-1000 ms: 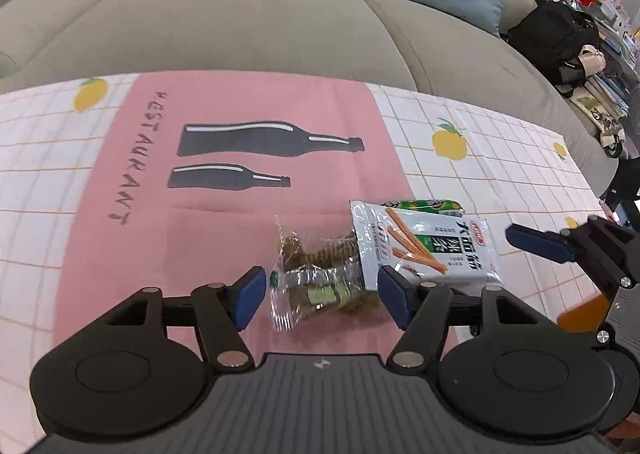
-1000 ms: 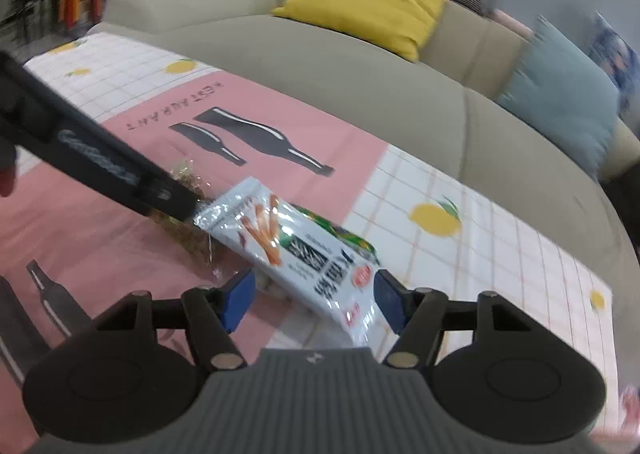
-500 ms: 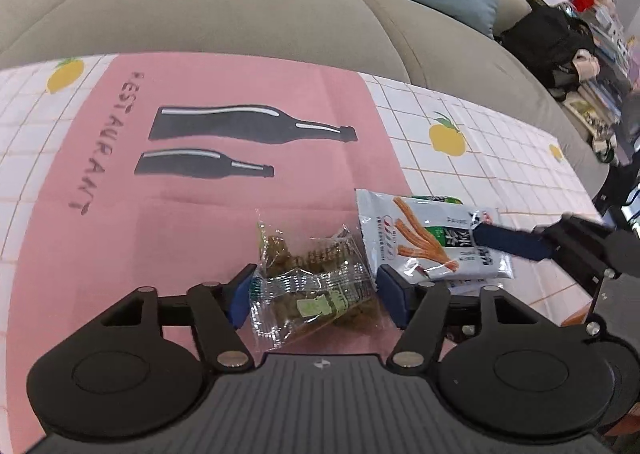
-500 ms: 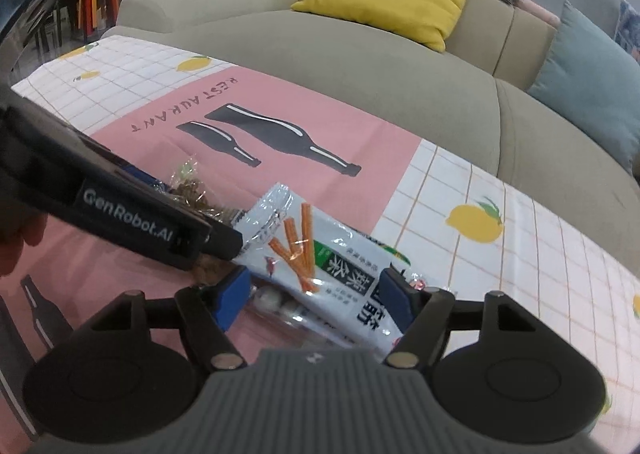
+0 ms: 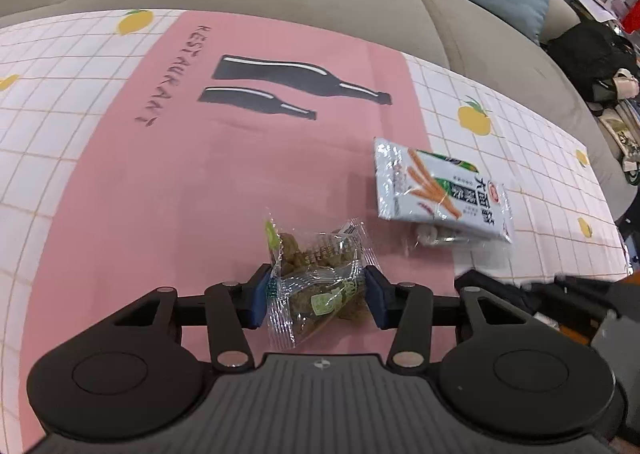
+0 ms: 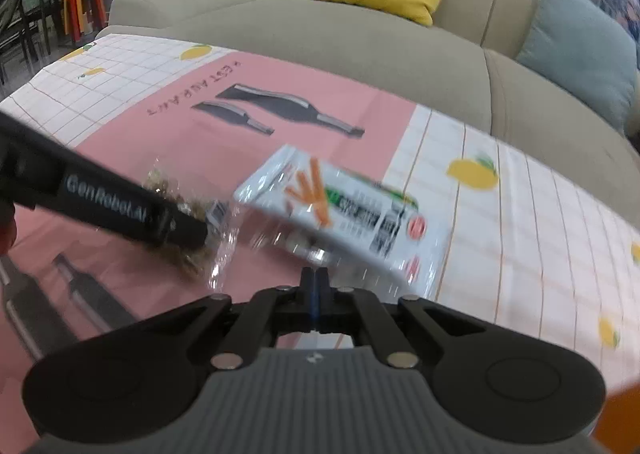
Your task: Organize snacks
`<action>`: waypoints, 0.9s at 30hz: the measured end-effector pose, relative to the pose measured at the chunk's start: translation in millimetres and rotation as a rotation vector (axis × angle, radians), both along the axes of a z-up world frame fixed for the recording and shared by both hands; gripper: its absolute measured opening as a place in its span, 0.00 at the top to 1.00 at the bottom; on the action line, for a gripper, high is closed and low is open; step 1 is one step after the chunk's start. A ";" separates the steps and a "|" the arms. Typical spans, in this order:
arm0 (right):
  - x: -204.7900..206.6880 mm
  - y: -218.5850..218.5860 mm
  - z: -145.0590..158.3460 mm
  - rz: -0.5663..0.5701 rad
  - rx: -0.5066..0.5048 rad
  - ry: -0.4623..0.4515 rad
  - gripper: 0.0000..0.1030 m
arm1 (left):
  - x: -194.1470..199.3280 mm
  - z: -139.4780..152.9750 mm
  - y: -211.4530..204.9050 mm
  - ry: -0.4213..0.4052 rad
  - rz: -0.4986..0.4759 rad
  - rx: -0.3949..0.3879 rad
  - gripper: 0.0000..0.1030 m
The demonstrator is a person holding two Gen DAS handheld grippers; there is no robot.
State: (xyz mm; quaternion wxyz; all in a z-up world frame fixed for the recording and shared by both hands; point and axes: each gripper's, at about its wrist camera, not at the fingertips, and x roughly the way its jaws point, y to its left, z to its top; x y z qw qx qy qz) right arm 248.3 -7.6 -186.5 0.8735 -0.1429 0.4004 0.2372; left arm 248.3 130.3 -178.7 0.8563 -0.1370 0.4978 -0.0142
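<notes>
Snacks update: my left gripper is clamped on the clear snack bag, right gripper pinched closed below the white packet.

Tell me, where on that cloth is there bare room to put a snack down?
Free: the pink band between the RESTAURANT lettering and the clear snack bag; also the checked cloth past the white stick-snack packet. Crowded: around both packets, near the left hand-held gripper.
</notes>
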 end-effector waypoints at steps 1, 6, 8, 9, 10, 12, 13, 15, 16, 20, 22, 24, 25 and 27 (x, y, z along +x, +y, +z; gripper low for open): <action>-4.6 0.2 -0.7 0.013 -0.004 -0.003 1.00 | -1.4 0.2 1.0 -0.004 0.002 0.005 0.47; 0.7 -3.1 -0.8 0.046 -0.082 -0.065 0.78 | 4.2 2.6 4.6 0.007 0.019 0.031 0.47; 9.3 -7.5 2.9 0.037 -0.104 -0.107 0.56 | 6.4 2.4 5.5 0.009 0.013 0.033 0.47; 12.9 -8.6 3.9 0.039 -0.125 -0.129 0.55 | 7.2 2.1 5.9 0.008 0.009 0.030 0.47; 16.7 -8.2 3.8 0.047 -0.158 -0.149 0.54 | 7.1 2.0 6.1 0.007 0.006 0.028 0.47; 22.9 -6.5 0.0 0.077 -0.220 -0.159 0.48 | 7.7 1.5 6.5 0.008 0.007 0.022 0.47; 24.7 -6.1 -2.0 0.090 -0.239 -0.156 0.47 | 7.8 1.2 6.8 0.009 0.008 0.018 0.47; 26.9 -5.3 -6.5 0.100 -0.254 -0.129 0.47 | 7.6 1.0 7.8 0.012 0.012 0.011 0.47; 27.2 -4.9 -8.8 0.100 -0.260 -0.115 0.50 | 7.5 0.9 8.2 0.013 0.013 0.009 0.47; 21.2 -7.9 -9.8 0.078 -0.249 -0.126 0.79 | 6.6 1.5 7.9 0.016 0.005 0.008 0.47; 16.7 -7.0 -7.9 0.085 -0.237 -0.124 0.91 | 4.8 1.9 8.0 0.019 0.008 0.004 0.47; 9.5 -2.1 -6.4 0.095 -0.245 -0.135 0.96 | 2.9 2.2 7.9 0.022 0.010 0.001 0.47; 5.1 -0.8 -4.5 0.096 -0.243 -0.141 0.99 | 1.2 2.5 7.4 0.025 0.010 0.000 0.47; -4.2 0.2 0.6 0.077 -0.223 -0.129 1.00 | -2.5 3.5 6.7 0.031 0.007 -0.006 0.47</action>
